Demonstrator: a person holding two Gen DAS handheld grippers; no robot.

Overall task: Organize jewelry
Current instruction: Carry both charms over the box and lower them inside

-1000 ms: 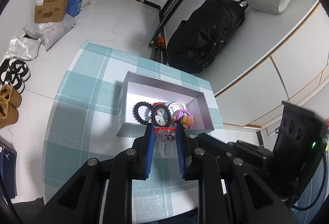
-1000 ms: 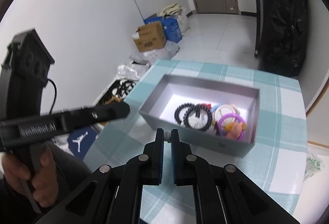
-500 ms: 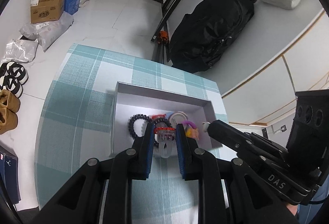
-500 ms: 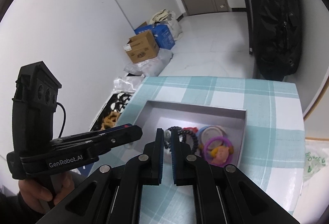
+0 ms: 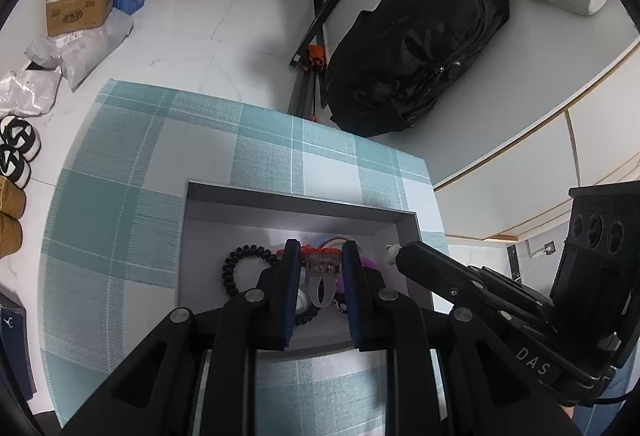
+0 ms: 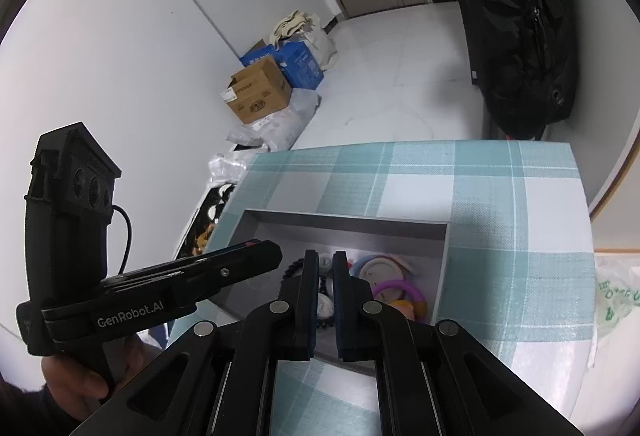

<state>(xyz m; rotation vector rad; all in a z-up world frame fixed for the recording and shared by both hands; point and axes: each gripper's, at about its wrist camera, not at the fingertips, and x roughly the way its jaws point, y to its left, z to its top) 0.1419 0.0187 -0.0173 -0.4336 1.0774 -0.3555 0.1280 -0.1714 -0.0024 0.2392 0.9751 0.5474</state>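
Note:
A grey open box (image 5: pixel 280 196) sits on the teal checked tablecloth (image 5: pixel 120 196). Inside lie a black bead bracelet (image 5: pixel 232 272), a purple hoop (image 6: pixel 396 290) and a white round piece (image 6: pixel 376 268). My left gripper (image 5: pixel 318 256) hangs over the box, shut on a clear ring with a red top (image 5: pixel 320 276). The right gripper (image 6: pixel 326 260) is over the box's near side, shut on a small white bead (image 6: pixel 326 265). That bead (image 5: pixel 390 249) also shows at the right gripper's tip in the left wrist view. The left gripper (image 6: pixel 272 256) reaches in from the left in the right wrist view.
A black backpack (image 5: pixel 416 48) leans on the wall beyond the table. Cardboard boxes (image 5: pixel 80 4) and shoes (image 5: pixel 16 152) lie on the floor at left. A plastic bag (image 6: pixel 616 300) hangs off the table's right edge. A hand (image 6: pixel 80 388) grips the left handle.
Both grippers have moved forward from the near tablecloth to over the box, each keeping its piece. The right gripper's tip has come into the left wrist view.

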